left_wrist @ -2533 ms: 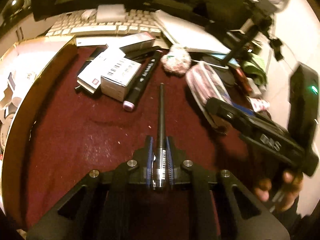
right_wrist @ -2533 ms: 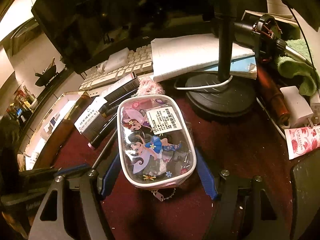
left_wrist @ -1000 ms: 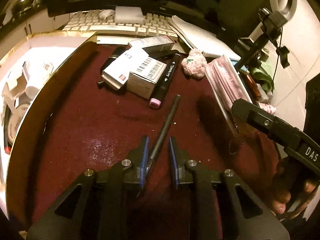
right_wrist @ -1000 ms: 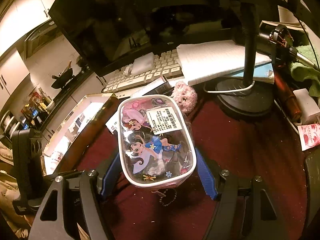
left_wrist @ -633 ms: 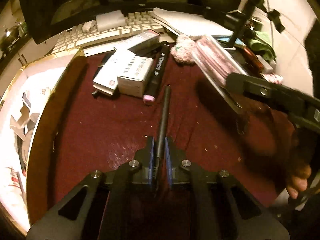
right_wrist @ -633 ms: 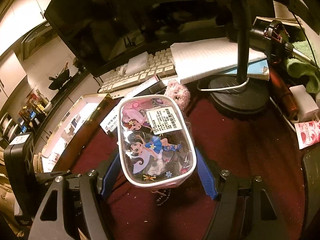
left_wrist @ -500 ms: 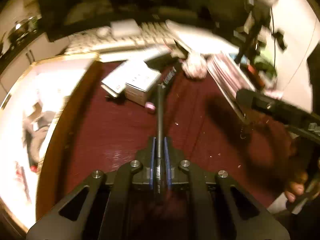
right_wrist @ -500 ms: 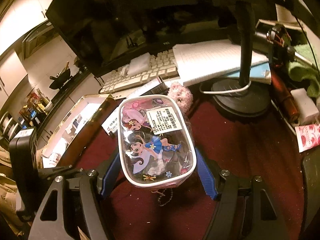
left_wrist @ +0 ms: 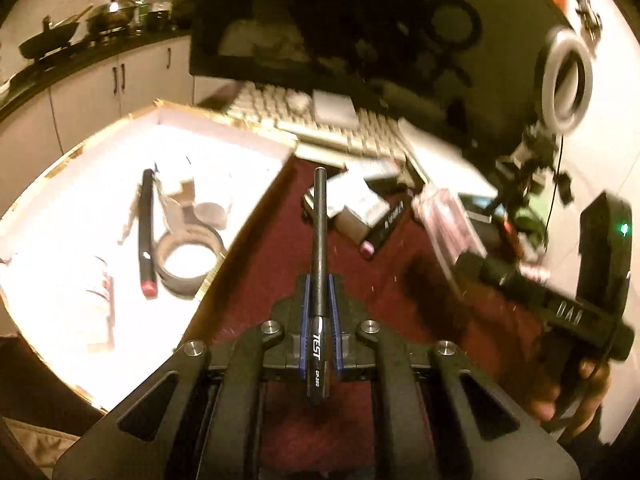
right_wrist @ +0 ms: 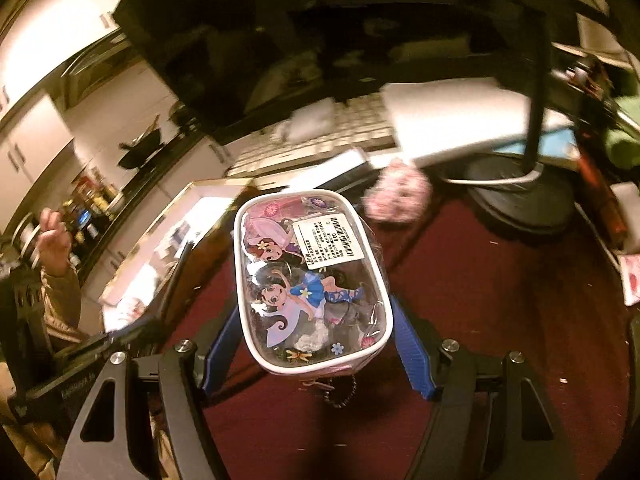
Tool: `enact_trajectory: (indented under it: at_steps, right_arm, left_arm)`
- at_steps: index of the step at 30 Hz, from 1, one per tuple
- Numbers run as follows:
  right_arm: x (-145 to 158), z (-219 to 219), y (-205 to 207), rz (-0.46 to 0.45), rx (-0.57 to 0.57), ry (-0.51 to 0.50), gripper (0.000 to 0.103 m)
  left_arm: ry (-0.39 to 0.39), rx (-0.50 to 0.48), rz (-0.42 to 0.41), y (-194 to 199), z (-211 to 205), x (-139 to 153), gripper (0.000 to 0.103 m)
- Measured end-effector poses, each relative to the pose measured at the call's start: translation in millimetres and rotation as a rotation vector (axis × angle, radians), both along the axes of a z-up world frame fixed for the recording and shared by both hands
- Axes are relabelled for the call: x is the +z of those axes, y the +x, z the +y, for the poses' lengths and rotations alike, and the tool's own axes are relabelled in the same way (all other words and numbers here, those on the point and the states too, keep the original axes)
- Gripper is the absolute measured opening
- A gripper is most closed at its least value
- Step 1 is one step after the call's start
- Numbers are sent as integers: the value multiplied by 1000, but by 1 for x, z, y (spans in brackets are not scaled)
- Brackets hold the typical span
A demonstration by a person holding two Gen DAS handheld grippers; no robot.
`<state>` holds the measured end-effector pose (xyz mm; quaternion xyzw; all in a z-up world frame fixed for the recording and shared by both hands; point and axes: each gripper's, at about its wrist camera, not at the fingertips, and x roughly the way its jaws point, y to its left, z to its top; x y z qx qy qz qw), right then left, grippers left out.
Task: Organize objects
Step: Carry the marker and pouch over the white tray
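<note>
My left gripper [left_wrist: 319, 280] is shut on a black pen [left_wrist: 319, 240] and holds it lifted above the dark red mat, its tip pointing away. A white open box [left_wrist: 120, 208] lies to its left and holds a marker [left_wrist: 146, 224] and a tape roll [left_wrist: 188, 254]. My right gripper [right_wrist: 316, 300] is shut on a clear cartoon pouch [right_wrist: 310, 284] with a barcode label, held above the mat. The right gripper also shows in the left wrist view [left_wrist: 560, 304], with the pouch seen edge-on.
Small white boxes [left_wrist: 352, 200] and a pink-tipped black marker [left_wrist: 380, 228] lie on the mat [left_wrist: 280, 240]. A keyboard [left_wrist: 320, 120], monitor [left_wrist: 360, 20], ring light [left_wrist: 566, 80], pink fluffy ball [right_wrist: 398, 196] and lamp base [right_wrist: 520, 200] stand behind.
My left gripper closed on the pen, lifted it off the mat and swung left toward the white box. My right gripper kept hold of the pouch and rose a little.
</note>
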<state>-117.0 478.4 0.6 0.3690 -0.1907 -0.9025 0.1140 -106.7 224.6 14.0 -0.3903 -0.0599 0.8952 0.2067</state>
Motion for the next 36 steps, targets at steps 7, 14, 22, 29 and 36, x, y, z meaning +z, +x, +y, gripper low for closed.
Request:
enact_trajectory:
  at_steps: [7, 14, 22, 29, 36]
  right_arm:
    - [13, -41, -17, 13, 92, 3, 71]
    - [28, -89, -57, 25, 190, 33, 71]
    - [30, -145, -139, 13, 286, 153, 71]
    - [8, -172, -201, -48, 323, 249, 71]
    - [-4, -178, -218, -74, 339, 264, 71]
  left_arm:
    - [64, 117, 0, -19, -48, 16, 8]
    - [82, 260, -5, -41, -99, 18, 8]
    - [66, 390, -83, -83, -143, 1, 8]
    - [45, 434, -147, -102, -156, -18, 8]
    - [30, 431, -209, -114, -156, -34, 8]
